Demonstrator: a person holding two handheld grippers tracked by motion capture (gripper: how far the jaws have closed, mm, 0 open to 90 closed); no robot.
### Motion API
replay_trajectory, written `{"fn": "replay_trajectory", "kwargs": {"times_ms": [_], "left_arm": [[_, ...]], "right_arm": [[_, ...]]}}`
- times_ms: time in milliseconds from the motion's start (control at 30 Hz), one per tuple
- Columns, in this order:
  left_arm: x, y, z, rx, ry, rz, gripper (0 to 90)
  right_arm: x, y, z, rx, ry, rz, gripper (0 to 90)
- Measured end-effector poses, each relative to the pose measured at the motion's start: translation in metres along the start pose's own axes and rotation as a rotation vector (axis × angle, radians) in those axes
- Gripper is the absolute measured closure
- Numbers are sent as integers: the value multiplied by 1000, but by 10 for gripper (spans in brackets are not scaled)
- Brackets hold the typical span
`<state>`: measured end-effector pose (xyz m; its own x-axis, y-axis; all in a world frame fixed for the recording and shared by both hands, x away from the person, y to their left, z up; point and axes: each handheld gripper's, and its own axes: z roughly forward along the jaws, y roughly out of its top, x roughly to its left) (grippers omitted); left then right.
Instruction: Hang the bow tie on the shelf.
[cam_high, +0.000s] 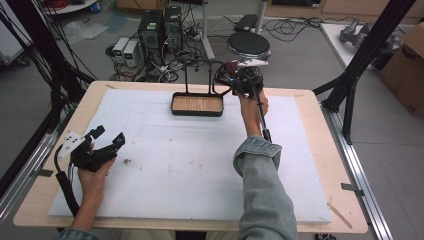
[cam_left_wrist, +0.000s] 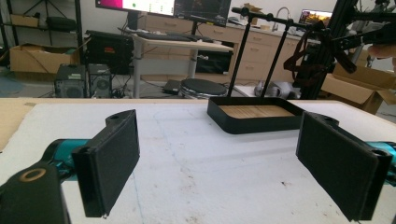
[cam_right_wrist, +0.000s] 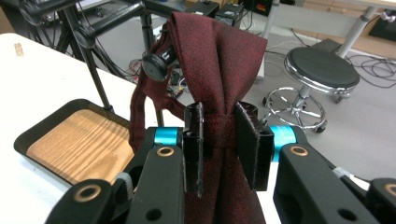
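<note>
The white surface (cam_high: 200, 160) carries a black stand with a wooden tray (cam_high: 197, 104) at 12 o'clock. The right gripper (cam_right_wrist: 219, 140), arm extended, pinches a dark red cloth (cam_right_wrist: 219, 56) that runs upward over the stand's crossbar (cam_right_wrist: 156, 65), its long axis vertical. The left gripper (cam_left_wrist: 217, 158) rests at 8 o'clock, fingers spread and empty, well apart from the stand.

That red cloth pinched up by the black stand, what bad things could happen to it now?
The red cloth is bunched in the right gripper, so it might slip free. It hangs beside the stand's bar; pulling could snag it and tip the stand. The left gripper is open and far away, so it can't help.
</note>
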<state>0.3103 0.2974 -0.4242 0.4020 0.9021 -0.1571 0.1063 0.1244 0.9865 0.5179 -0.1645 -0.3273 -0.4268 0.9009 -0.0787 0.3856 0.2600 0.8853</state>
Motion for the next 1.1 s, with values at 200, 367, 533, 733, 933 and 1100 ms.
{"fn": "replay_trajectory", "kwargs": {"times_ms": [200,367,533,733,933,1100], "left_arm": [[0,0,0,-2,-1,-1,137],[0,0,0,-2,0,-1,137],[0,0,0,-3,-1,-4,137],[0,0,0,-6,0,-6,137],[-1,0,0,-7,4,-6,137],[0,0,0,-6,5,-4,137]], "right_arm": [[0,-2,2,21,0,1,720],[2,-1,0,13,-4,0,710],[2,2,-5,-6,-12,0,692],[-2,6,-17,-42,-25,15,641],[-7,12,-33,-89,-33,32,586],[-7,17,-46,-129,-4,25,499]]}}
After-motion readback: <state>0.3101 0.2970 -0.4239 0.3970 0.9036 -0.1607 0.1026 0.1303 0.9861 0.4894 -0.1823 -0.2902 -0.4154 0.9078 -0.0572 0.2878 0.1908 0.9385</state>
